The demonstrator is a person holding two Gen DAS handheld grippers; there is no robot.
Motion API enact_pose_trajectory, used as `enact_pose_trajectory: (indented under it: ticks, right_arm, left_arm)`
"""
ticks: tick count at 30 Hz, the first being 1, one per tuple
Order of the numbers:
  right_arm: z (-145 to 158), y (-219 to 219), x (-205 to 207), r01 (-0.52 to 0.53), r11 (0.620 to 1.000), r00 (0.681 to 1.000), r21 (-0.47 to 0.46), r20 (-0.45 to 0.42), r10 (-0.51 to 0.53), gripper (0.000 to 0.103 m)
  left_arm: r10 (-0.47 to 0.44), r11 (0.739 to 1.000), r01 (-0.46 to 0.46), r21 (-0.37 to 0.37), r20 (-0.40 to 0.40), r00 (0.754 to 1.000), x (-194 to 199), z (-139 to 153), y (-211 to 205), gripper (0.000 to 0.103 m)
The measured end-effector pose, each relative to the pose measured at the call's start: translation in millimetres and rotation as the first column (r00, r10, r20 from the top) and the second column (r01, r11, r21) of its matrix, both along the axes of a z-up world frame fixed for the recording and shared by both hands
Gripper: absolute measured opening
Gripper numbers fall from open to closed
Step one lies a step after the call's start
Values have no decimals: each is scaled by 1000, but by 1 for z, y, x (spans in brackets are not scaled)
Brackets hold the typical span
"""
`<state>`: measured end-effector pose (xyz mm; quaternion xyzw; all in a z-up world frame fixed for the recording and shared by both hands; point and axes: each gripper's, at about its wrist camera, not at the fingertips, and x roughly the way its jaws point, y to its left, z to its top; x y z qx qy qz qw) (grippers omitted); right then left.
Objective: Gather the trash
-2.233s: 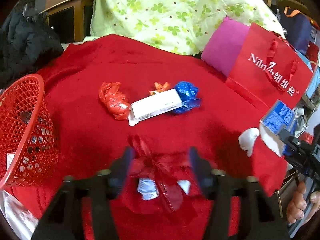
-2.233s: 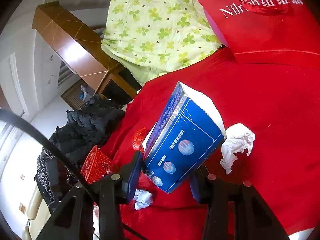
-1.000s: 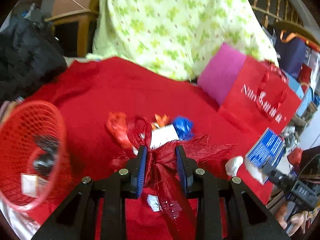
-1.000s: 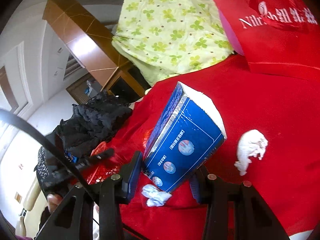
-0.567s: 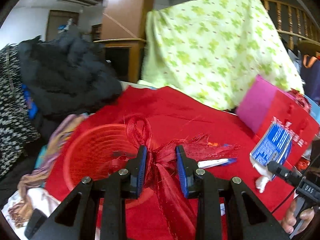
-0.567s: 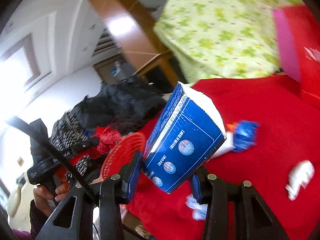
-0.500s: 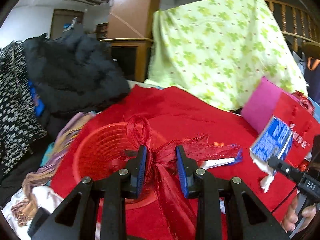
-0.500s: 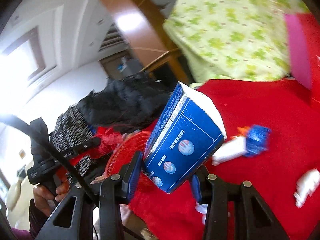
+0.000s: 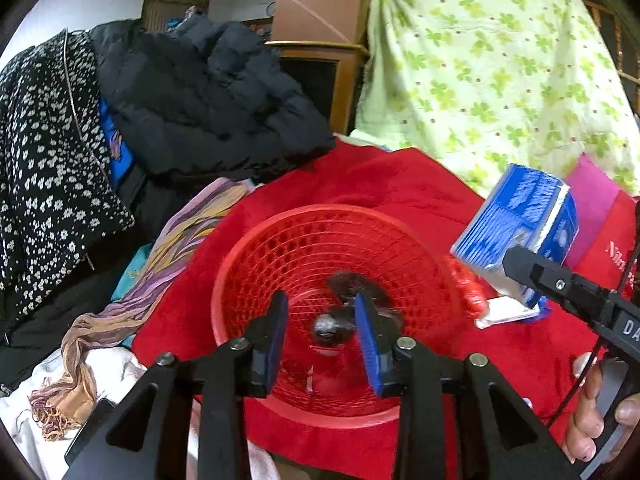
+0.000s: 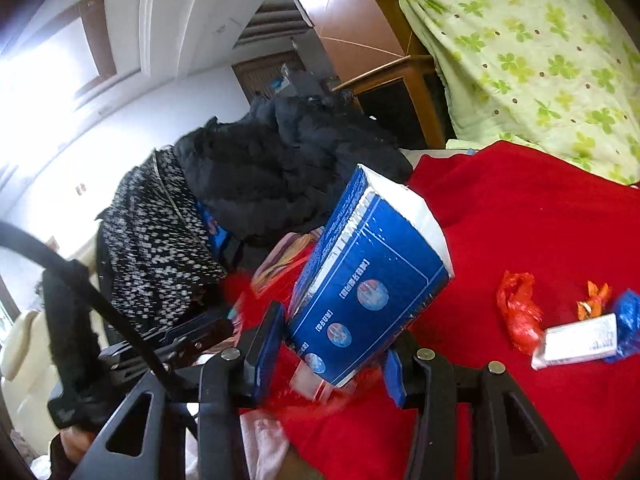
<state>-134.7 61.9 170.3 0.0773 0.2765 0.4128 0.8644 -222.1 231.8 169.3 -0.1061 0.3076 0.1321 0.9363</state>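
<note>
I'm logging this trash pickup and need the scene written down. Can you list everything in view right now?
basket: one, red mesh, on the red cloth under the left gripper, dark items inside
blue box: one, blue and white, clamped in the right gripper
red cloth: one, covering the surface
red wrapper: one, crumpled, on the cloth
orange wrapper: one, small, beside the white packet
white packet: one, flat, on the cloth
blue wrapper: one, crumpled, at the packet's end
black jacket: one, heaped behind the basket
floral garment: one, black and white, far left
striped scarf: one, left of the basket
green clover cloth: one, draped at the back
red bag: one, far right
left gripper: open, over the basket
right gripper: shut on the blue box
</note>
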Motion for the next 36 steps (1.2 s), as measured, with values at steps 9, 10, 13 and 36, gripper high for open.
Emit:
enact_pose_trajectory:
  ticks: [9, 10, 13, 36]
  right_arm:
    - [-8, -6, 11, 35, 997, 999, 66, -43, -32, 67]
    - [-8, -11, 8, 38, 997, 999, 69, -39, -36, 67]
    - [-8, -33, -2, 57, 994, 998, 98, -43, -53, 67]
    - [56, -238, -128, 401, 903, 858, 154, 283, -429, 72]
  left_arm:
    - [34, 999, -34, 10, 8, 999, -25, -1, 2, 47]
    - [35, 999, -35, 23, 12, 999, -28, 0, -1, 48]
    - [26, 998, -28, 57, 37, 999, -39, 7, -15, 57]
    - [-265, 961, 234, 149, 250, 931, -108, 65, -167, 80]
